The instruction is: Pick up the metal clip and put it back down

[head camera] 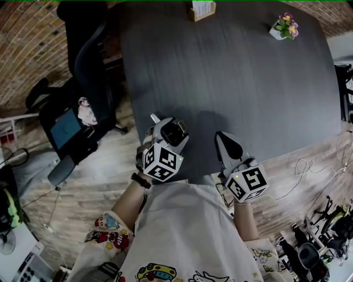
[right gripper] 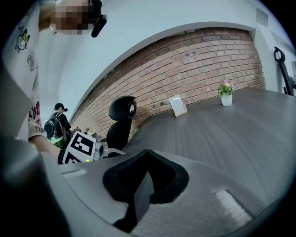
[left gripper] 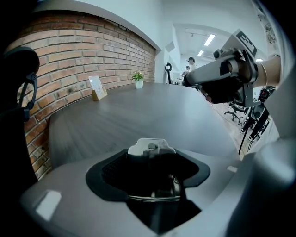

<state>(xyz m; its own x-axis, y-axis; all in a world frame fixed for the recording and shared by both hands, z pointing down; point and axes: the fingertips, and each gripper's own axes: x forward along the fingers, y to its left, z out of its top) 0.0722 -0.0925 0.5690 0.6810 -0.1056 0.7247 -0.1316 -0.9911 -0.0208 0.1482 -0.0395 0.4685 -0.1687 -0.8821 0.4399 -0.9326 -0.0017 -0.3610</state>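
Note:
The metal clip (left gripper: pixel 153 181), a black clip with a silver lever (left gripper: pixel 151 146), sits between the jaws of my left gripper (left gripper: pixel 155 176), which are wide apart and closed on it. In the head view the clip (head camera: pixel 173 131) is a dark block at the left gripper (head camera: pixel 168 128), over the near edge of the dark grey table (head camera: pixel 237 82). My right gripper (head camera: pixel 222 137) hangs beside it to the right, shut and with nothing in it; its jaws meet in the right gripper view (right gripper: pixel 143 183). Whether the clip touches the tabletop is hidden.
A small potted flower (head camera: pixel 285 27) and a card stand (head camera: pixel 201 10) are at the table's far side. A black office chair (head camera: pixel 88 71) stands left of the table on the wooden floor. A brick wall (right gripper: pixel 185 69) runs behind the table.

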